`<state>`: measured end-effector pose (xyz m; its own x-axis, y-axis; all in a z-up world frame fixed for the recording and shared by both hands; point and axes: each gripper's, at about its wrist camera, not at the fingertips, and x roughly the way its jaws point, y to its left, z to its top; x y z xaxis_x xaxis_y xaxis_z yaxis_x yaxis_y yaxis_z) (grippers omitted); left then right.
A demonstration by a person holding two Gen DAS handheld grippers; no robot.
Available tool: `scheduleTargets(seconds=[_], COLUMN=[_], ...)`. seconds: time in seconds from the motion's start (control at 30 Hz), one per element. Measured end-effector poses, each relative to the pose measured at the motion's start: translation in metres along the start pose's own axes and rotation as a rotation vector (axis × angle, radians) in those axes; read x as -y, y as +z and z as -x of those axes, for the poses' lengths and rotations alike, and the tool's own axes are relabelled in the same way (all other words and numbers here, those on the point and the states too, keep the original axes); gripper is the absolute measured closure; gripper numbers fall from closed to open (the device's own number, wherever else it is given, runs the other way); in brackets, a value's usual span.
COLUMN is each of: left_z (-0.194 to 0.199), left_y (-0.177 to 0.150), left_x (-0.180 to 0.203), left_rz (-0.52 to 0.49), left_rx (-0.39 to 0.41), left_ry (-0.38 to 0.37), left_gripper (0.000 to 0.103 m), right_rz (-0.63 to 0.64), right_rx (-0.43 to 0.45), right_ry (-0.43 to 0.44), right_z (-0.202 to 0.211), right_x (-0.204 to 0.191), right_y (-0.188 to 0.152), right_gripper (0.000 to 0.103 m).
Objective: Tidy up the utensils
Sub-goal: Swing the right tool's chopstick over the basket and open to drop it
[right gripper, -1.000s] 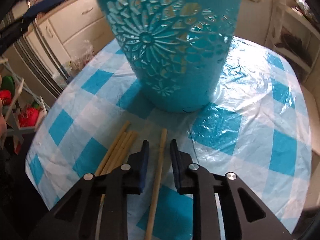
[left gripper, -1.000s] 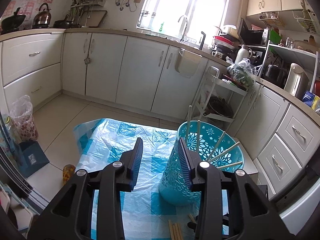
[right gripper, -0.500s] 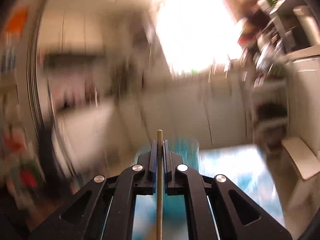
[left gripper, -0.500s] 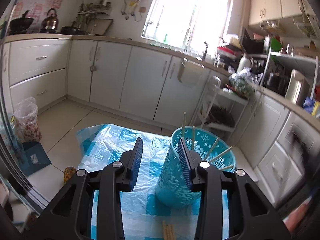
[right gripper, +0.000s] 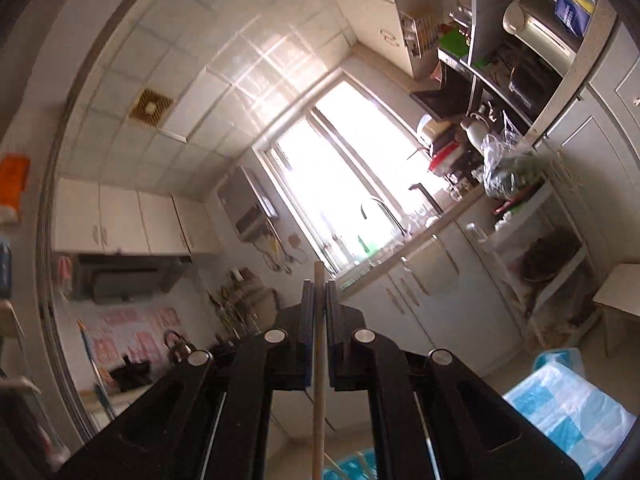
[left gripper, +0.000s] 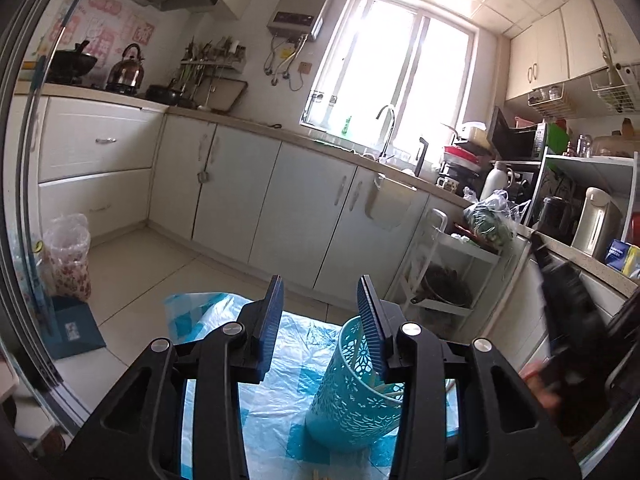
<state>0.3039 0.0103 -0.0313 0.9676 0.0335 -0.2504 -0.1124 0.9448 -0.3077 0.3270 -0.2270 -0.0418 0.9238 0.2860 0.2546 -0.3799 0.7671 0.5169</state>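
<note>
Chopstick (right gripper: 319, 364), a thin wooden one, sat pinched lengthwise between our right claw's (right gripper: 319, 292) pads, lifted high and tilted up toward the window. We judged it light, stiff and smooth, likely to pivot or slip unless gripped near its middle. Our left claw (left gripper: 320, 312) stood partly open and empty above the turquoise basket (left gripper: 352, 404) on the checked desk (left gripper: 276, 412).

teal floral-cutout basket (left gripper: 352, 404), blue-white checked cloth (left gripper: 276, 408)
</note>
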Motion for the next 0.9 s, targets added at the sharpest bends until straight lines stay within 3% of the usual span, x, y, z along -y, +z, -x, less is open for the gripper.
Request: scheduleTargets(seconds=[0.3, 0.47, 0.63, 0.9], left_z=[-0.002, -0.003, -0.005, -0.008], left_y=[-0.004, -0.010, -0.011, -0.010], left_x=[0.003, -0.001, -0.004, -0.005], left_rz=[-0.006, 0.001, 0.010, 0.010], left_rx=[-0.047, -0.073, -0.077, -0.073], left_ry=[-0.017, -0.014, -0.010, -0.003], left_gripper=[0.065, 0.065, 0.065, 0.065], right_rz=[0.044, -0.074, -0.014, 0.120], right_rx=[-0.161, -0.077, 0.015, -0.194], right_ry=[0.005, 0.039, 0.051, 0.007], right_z=[0.002, 0.006, -0.004, -0.010], right_x=[0.007, 0.013, -0.007, 0.002], right_y=[-0.025, 0.011, 0.035, -0.022], right_gripper=[0.097, 0.097, 0.097, 0.097])
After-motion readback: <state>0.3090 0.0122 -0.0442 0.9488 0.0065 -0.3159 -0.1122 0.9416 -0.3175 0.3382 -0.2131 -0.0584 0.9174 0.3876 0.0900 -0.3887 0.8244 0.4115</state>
